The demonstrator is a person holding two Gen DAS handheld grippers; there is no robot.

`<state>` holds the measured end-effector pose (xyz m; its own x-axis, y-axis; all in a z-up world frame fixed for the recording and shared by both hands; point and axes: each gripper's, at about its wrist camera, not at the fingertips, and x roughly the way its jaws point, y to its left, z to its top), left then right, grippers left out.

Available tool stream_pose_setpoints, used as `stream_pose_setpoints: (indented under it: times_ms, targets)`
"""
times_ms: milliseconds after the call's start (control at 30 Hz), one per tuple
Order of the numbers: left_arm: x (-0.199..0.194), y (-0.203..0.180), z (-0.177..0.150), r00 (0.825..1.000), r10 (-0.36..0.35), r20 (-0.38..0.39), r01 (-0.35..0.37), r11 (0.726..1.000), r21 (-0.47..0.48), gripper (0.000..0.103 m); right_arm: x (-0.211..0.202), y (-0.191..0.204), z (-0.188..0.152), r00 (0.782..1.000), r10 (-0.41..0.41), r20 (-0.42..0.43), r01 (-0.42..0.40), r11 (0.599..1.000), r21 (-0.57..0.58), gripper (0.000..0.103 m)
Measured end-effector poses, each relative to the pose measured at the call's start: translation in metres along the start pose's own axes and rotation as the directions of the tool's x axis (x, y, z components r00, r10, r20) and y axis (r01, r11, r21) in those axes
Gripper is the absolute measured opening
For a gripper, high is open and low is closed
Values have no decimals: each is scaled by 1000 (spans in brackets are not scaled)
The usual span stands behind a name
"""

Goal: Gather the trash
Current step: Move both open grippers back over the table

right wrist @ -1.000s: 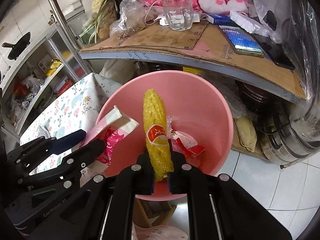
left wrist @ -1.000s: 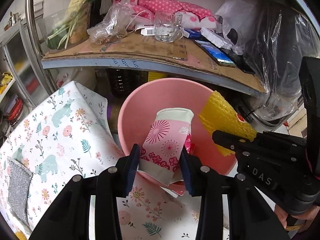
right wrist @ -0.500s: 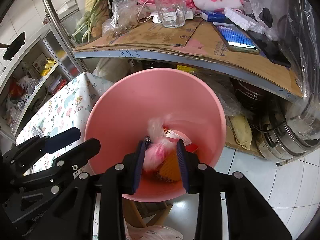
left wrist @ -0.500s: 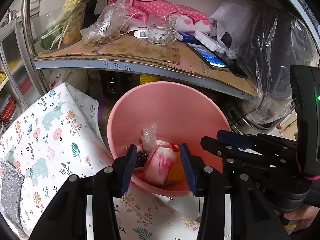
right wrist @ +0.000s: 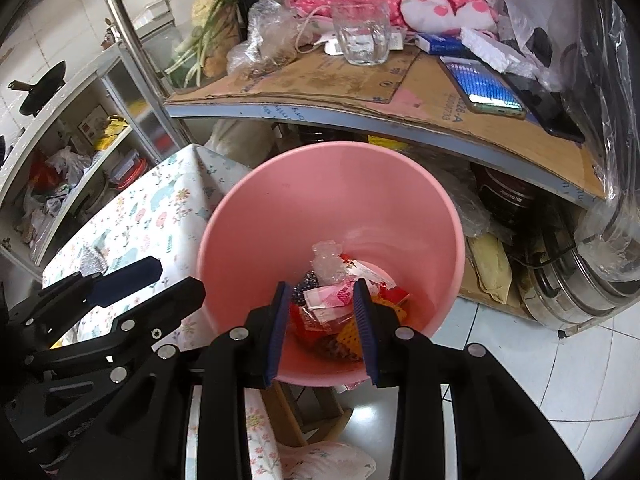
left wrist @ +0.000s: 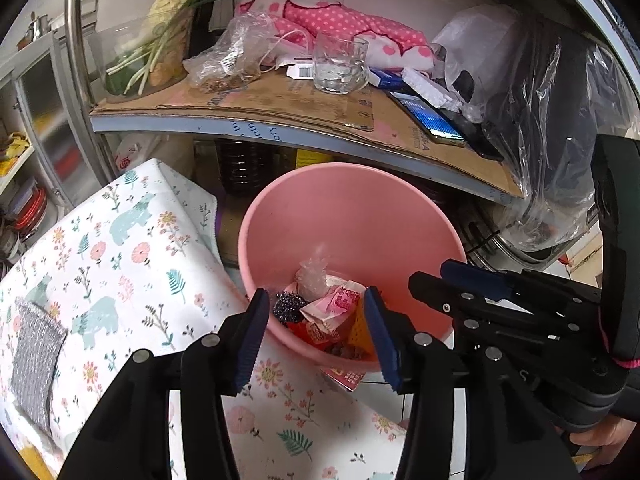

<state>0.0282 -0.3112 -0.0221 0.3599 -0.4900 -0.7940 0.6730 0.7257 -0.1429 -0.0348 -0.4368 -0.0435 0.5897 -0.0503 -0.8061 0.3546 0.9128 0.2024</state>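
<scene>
**Both claws empty over the bin**

Left gripper jaws opening, nothing between them. Right gripper jaws apart, also empty. Pink bin sits directly below and ahead of both. Trash lies at its bottom, under the fingertips: wrappers, crumpled plastic, steel scourer.

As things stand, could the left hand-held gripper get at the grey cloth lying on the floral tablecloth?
Probably yes. The left hand-held gripper is empty with its jaws opening over the pink bin; the grey cloth lies uncovered on the tablecloth off to its left, with nothing visible between.
</scene>
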Motion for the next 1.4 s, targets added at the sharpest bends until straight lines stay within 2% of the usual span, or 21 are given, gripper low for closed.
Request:
stream_pose_setpoints:
  times_ms: [233, 533, 933, 1067, 1200, 1400]
  targets:
    - [-25, 12, -13, 1000, 22, 4, -21, 999, -36, 51, -14, 25, -6, 998, 53, 16, -52, 997, -58, 33]
    - [-65, 43, -57, 994, 105, 2, -105, 990, -97, 51, -30, 82, -22, 994, 107, 3, -104, 974, -199, 33]
    - [-109, 95, -115, 978, 206, -26, -207, 957, -203, 51, -35, 133, -48, 986, 165, -36, -168, 952, -256, 33]
    - [-123, 109, -128, 968, 252, -21, -250, 941, -228, 51, -38, 154, -58, 983, 179, -51, -186, 941, -284, 33]
    - [-134, 122, -138, 968, 251, -16, -246, 930, -274, 51, -41, 174, -69, 982, 174, -76, -189, 930, -316, 33]
    - [-152, 139, -153, 953, 302, -13, -293, 913, -284, 51, -40, 195, -80, 975, 202, -92, -221, 927, -302, 33]
